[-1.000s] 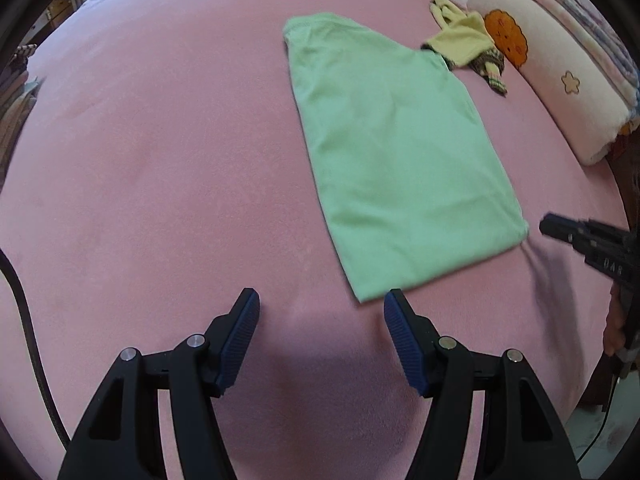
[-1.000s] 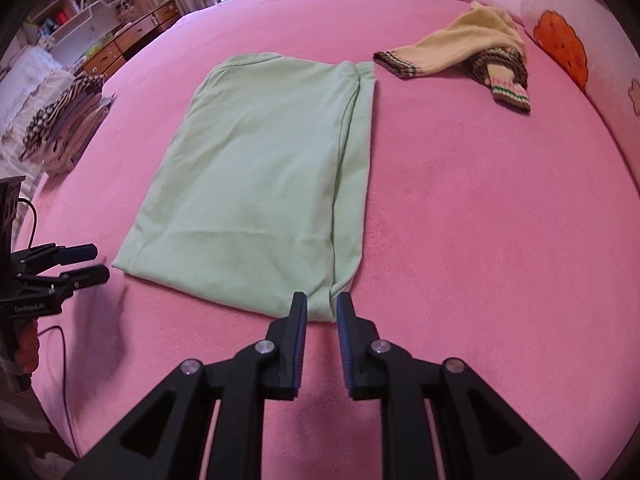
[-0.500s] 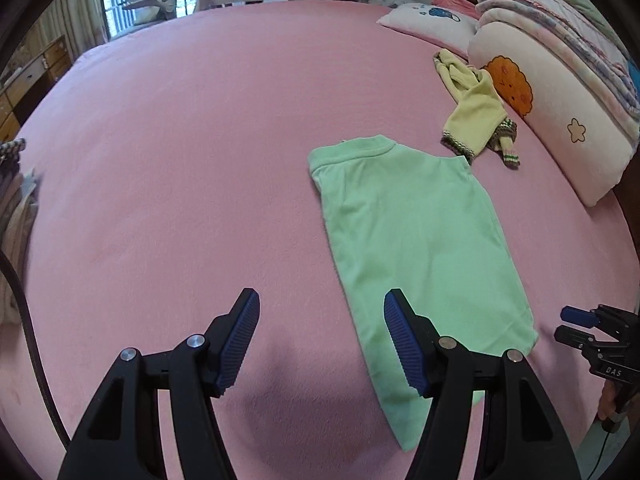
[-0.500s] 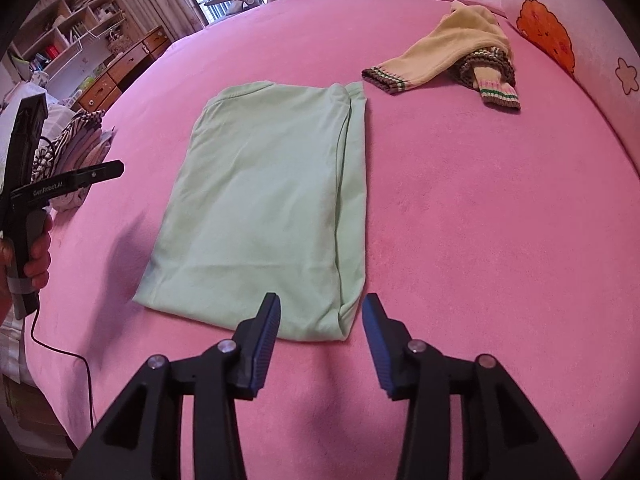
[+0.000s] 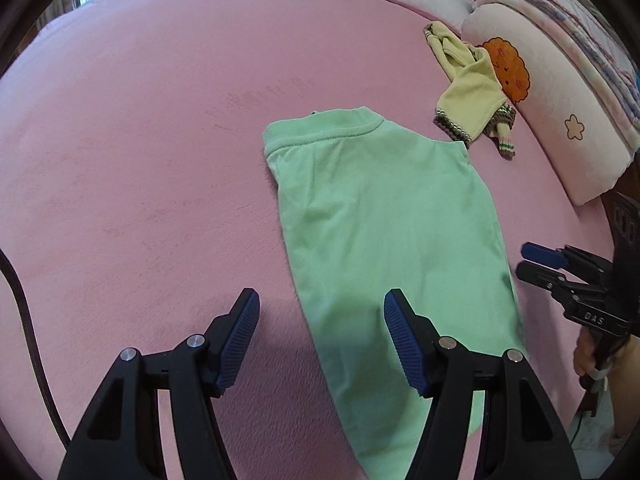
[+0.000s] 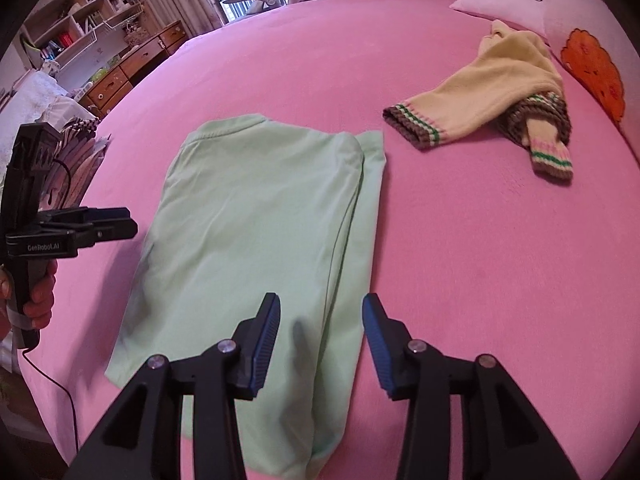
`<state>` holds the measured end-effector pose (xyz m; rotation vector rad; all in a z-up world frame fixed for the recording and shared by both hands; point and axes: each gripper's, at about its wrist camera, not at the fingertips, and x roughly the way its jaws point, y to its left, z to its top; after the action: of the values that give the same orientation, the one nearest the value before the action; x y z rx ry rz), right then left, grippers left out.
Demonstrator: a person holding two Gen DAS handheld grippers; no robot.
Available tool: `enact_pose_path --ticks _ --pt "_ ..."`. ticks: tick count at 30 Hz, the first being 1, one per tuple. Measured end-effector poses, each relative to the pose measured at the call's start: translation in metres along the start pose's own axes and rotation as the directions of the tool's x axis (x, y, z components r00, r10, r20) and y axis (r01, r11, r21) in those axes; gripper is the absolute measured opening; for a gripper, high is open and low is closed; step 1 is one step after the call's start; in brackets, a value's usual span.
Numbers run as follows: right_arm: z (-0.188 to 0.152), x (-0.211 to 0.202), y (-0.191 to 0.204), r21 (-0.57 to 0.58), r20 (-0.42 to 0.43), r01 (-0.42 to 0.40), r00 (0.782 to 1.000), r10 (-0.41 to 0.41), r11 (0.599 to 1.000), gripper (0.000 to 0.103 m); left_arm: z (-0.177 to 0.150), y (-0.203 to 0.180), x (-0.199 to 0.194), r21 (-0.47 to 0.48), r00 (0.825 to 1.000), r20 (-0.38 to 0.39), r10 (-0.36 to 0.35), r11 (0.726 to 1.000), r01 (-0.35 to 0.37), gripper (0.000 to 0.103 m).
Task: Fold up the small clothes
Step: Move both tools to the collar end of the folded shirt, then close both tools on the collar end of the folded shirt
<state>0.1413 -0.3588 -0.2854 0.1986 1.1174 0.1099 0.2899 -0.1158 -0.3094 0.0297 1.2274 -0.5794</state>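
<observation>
At the far left of my right-hand view, past the bed's edge, stand wooden shelves (image 6: 80, 12) and a chest of drawers (image 6: 132, 76), with a stack of striped cloth (image 6: 80, 148) nearer. My left gripper (image 5: 320, 344) hovers over the pink bed cover (image 5: 140, 140) with its jaws standing apart and nothing between the pads; its left finger is above bare pink cover, its right finger above the near part of the green shirt (image 5: 384, 216). My hand (image 6: 38, 296) wraps that gripper's handle at the left edge of the right-hand view.

The green shirt lies flat in the middle of the bed, folded lengthwise into a long strip, neckband at the far end, hem toward me. Its right side shows a doubled fold edge running near to far.

My right gripper (image 6: 320, 344) hangs above the near right part of the shirt, over that fold edge. Its jaws are parted too, gripping nothing.

Right of the shirt, apart from it, lies a crumpled yellow sweater (image 6: 492, 92) with brown striped cuffs. Farther right, along the bed's edge, rests a white pillow (image 5: 560, 128) with an orange cookie print, more bedding piled behind it.
</observation>
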Motion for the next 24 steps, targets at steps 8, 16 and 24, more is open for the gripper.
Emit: enact_pose_path --ticks 8,16,24 --pt "0.026 0.039 -0.023 0.034 -0.061 -0.018 0.998 0.020 0.999 0.043 0.020 0.009 0.032 -0.038 0.996 -0.044 -0.080 0.996 0.079 0.064" --pt "0.039 0.064 -0.035 0.063 -0.063 -0.123 0.990 0.127 0.990 0.051 0.024 0.014 0.057 -0.030 0.991 -0.072 -0.112 0.993 0.110 0.064" --pt "0.064 0.086 -0.036 0.052 -0.043 -0.228 0.972 0.230 0.972 0.053 0.033 0.016 0.067 -0.014 0.987 -0.056 -0.152 0.988 0.152 0.064"
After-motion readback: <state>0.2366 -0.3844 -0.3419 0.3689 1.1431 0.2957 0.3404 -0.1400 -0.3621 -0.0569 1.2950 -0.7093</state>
